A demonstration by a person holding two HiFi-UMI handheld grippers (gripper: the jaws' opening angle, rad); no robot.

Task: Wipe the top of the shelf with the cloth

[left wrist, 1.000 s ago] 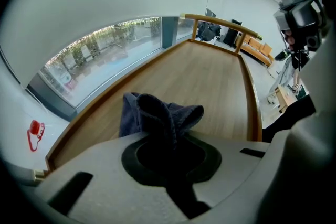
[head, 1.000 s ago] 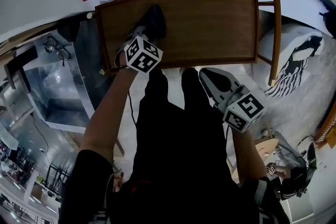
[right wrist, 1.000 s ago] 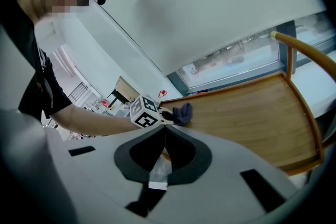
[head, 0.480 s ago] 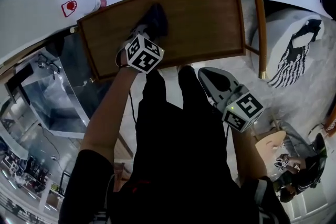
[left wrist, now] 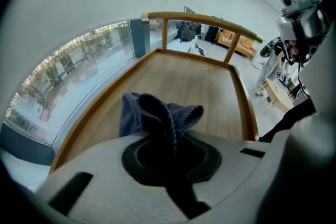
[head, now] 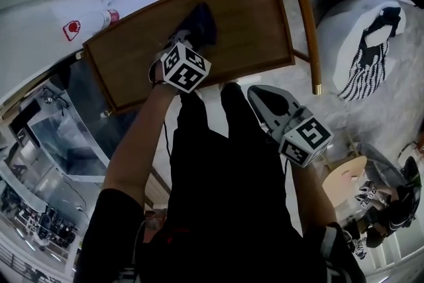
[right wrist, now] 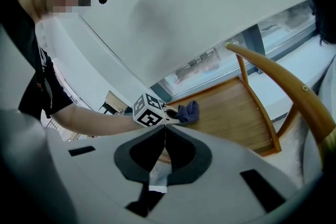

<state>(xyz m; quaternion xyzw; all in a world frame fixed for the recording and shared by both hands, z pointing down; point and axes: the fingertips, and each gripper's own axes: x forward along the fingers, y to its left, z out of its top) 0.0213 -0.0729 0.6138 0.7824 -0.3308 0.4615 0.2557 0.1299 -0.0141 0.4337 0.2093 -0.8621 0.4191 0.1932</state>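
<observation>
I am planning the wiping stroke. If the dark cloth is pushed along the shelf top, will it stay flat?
Probably not: the cloth stands in soft folds at the left gripper, so it looks floppy and may bunch. The shelf top looks smooth, so it should slide easily.

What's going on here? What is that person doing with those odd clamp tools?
A person holds a clamp-like gripper in each hand and is cleaning a wooden shelf. The left gripper is shut on a dark blue cloth, which is bunched up and rests on the shelf's top. The right gripper has its jaws together with nothing in them and is held back by the person's legs, off the shelf.
</observation>
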